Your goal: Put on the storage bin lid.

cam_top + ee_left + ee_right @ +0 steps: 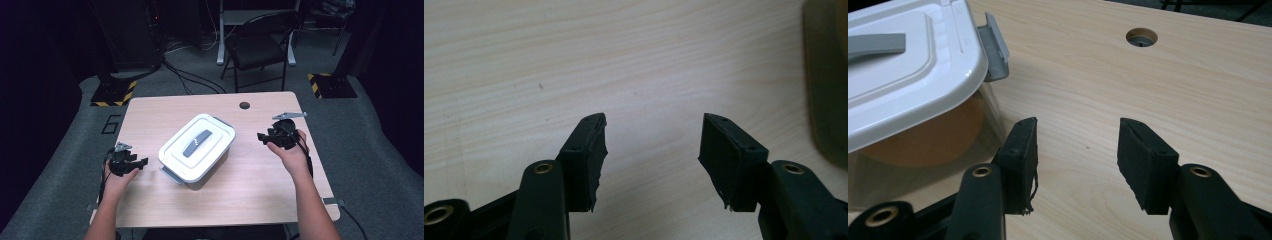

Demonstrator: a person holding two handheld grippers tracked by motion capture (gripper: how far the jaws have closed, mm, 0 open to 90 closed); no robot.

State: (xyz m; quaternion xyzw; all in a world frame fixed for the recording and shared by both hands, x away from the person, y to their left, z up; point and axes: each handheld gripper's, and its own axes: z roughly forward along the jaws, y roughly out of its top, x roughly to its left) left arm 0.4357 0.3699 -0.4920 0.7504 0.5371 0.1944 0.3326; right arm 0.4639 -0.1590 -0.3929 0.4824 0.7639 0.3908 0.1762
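Note:
A clear plastic storage box [197, 147] with a white lid and a grey handle [196, 142] sits turned at an angle in the middle of the wooden table [250, 180]. In the right gripper view the box [908, 75] is at the left, with a grey latch [994, 47] on its end and something orange-tan inside. My left gripper [142, 162] rests on the table left of the box, open and empty [651, 145]. My right gripper [261, 136] is right of the box, also open and empty [1078, 150].
A round cable hole [244, 105] lies near the table's far edge. A black folding chair [260, 47] stands on the floor beyond the table. Black stand bases with yellow-black striped edges [114, 92] sit on the floor at the far left and far right.

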